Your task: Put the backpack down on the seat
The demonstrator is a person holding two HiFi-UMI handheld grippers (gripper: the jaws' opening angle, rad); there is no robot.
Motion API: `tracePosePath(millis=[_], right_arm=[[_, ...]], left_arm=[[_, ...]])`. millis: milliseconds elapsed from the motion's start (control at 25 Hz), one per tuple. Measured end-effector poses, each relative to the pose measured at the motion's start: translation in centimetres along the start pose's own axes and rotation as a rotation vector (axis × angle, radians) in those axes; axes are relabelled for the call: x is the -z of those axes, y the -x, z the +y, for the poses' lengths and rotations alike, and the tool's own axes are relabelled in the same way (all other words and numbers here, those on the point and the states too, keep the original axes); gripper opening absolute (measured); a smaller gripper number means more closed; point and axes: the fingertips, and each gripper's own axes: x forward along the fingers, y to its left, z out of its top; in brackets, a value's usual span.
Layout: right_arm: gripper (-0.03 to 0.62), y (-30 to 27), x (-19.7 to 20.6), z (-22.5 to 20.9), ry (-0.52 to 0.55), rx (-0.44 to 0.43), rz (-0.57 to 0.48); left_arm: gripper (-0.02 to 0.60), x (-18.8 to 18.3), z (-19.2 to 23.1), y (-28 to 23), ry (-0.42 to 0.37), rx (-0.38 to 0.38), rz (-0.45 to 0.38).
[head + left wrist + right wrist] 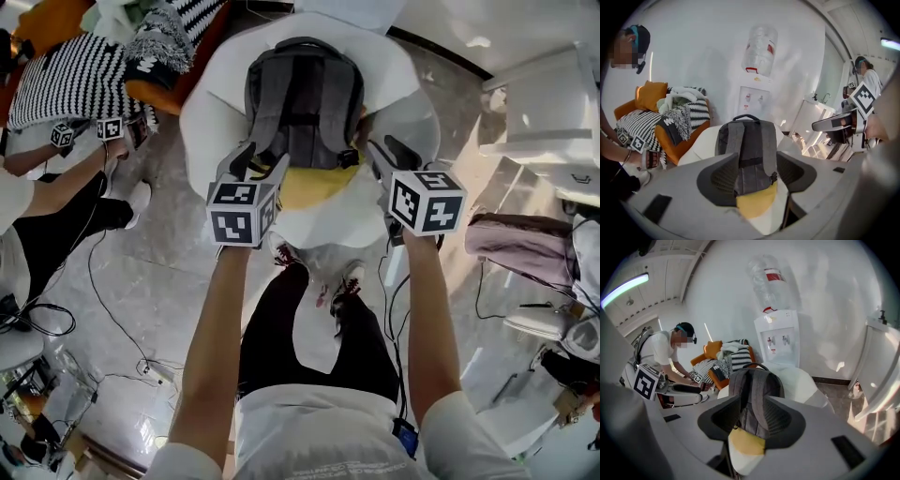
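Note:
A grey backpack [302, 94] stands upright on a white seat [211, 103], straps facing me, its base on a yellow cushion [309, 183]. My left gripper [255, 167] hovers just in front of the bag's lower left, open, nothing between its jaws. My right gripper [392, 155] is at the bag's lower right, also open and empty. In the left gripper view the backpack [750, 150] shows beyond the spread jaws of the left gripper [758, 165], apart from them. In the right gripper view the backpack [757, 390] stands likewise beyond the right gripper [752, 420].
An orange armchair [56, 28] heaped with striped blankets [84, 70] stands at the left, where another person [56, 187] works with grippers. A water dispenser [780, 338] stands behind the seat. Cables [112, 319] lie on the floor. White furniture [544, 103] and a pink bag [520, 242] are at the right.

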Motion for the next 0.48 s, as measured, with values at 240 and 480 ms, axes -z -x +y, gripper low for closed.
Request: tracePosePath(millis=[240,480], right_arm=[[0.149,3.0,0.7,1.5,0.044,-0.03,-0.007],[0.123,6.6,1.7,3.1,0.076,-0.052,-0.011]], left_arm=[[0.218,0.9,-2.0,2.2,-0.016,0.011,-0.014],[0.198,0.9,-5.3,5.0,-0.023,0.029,-0.051]])
